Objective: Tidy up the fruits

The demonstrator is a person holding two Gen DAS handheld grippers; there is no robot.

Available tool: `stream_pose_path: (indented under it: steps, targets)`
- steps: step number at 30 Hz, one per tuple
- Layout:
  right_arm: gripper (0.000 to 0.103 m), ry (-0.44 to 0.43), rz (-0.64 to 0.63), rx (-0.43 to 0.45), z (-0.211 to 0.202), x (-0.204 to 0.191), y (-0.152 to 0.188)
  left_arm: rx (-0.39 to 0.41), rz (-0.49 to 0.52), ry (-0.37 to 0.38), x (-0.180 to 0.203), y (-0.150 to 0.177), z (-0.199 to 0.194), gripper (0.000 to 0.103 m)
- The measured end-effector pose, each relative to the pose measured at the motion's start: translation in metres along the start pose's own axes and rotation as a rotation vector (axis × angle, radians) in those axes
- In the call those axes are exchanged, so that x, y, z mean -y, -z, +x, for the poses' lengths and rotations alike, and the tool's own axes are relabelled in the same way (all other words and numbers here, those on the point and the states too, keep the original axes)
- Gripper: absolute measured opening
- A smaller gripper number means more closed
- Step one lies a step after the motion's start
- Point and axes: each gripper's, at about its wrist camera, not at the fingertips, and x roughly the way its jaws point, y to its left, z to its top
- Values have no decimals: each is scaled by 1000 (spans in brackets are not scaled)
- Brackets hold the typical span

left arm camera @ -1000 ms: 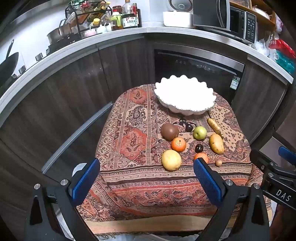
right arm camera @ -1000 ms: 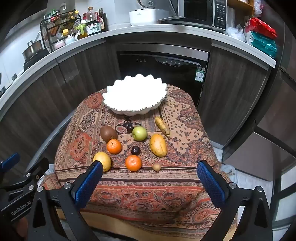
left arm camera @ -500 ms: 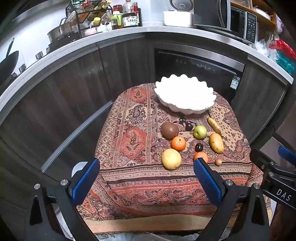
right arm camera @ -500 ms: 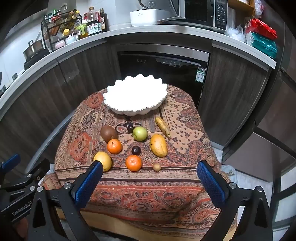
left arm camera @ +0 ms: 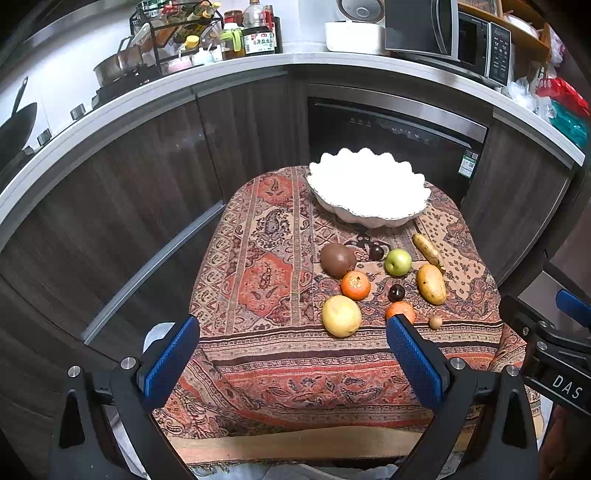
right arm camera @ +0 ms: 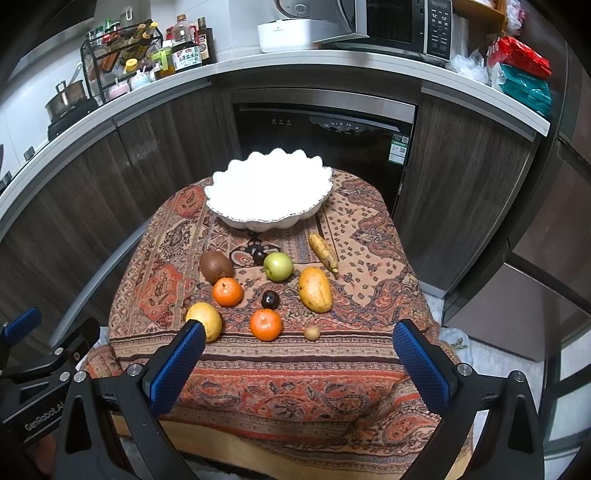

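Note:
A white scalloped bowl [right arm camera: 269,195] stands empty at the far end of a cloth-covered table [right arm camera: 280,369]. In front of it lie several fruits: a brown kiwi [right arm camera: 215,266], a green apple [right arm camera: 278,266], a small banana [right arm camera: 323,252], a mango [right arm camera: 315,290], two oranges [right arm camera: 227,291] [right arm camera: 265,324], two dark plums [right arm camera: 270,299], a yellow pear [right arm camera: 205,319] and a small brown longan [right arm camera: 312,332]. My left gripper [left arm camera: 291,362] and right gripper [right arm camera: 295,365] are both open and empty, held above the table's near edge. The bowl [left arm camera: 369,188] and pear [left arm camera: 341,316] also show in the left wrist view.
Dark kitchen cabinets and a built-in dishwasher [right arm camera: 325,147] curve behind the table. The counter holds a bottle rack [right arm camera: 122,55], a rice cooker [right arm camera: 291,26] and a microwave [right arm camera: 399,26]. A wooden table edge [left arm camera: 295,443] shows under the cloth.
Both grippers have drifted very slightly toward the table. The fruits and bowl have not moved.

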Motion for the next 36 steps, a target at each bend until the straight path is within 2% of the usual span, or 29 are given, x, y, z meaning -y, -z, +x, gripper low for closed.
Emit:
stream_pose_path:
  steps: [36]
  targets:
    - [102, 4, 7, 5, -2, 5, 0, 5, 8, -3, 2, 2, -1, 103]
